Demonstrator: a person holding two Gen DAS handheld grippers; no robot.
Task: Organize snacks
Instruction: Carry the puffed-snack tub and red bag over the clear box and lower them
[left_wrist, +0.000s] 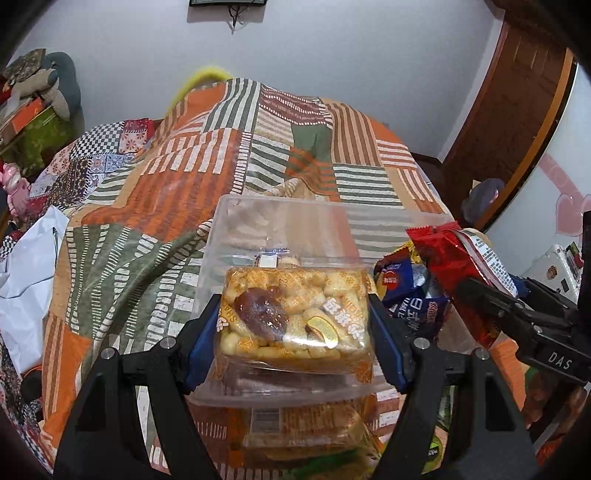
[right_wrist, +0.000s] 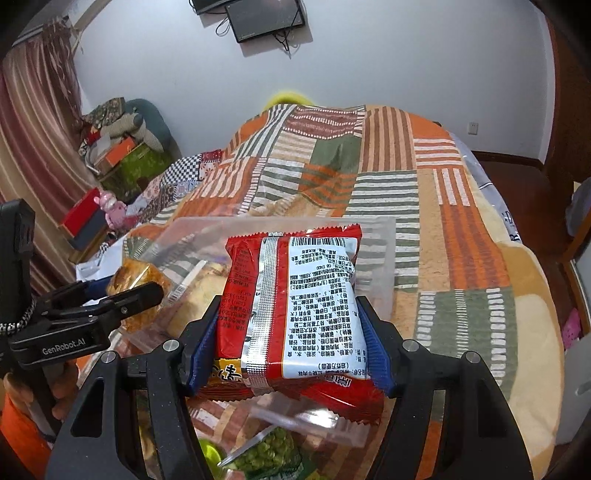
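My left gripper is shut on a yellow puffed-snack pack and holds it over a clear plastic box on the bed. My right gripper is shut on a red snack packet, white label side up, above the same clear box. The red packet and the right gripper show at the right of the left wrist view. The left gripper and the yellow pack show at the left of the right wrist view. Small wrapped snacks lie in the box.
The bed has an orange, green and white patchwork blanket. Blue snack packets lie right of the box. A green pea packet lies below the right gripper. A white bag lies at the left. Boxes and toys stand by the wall.
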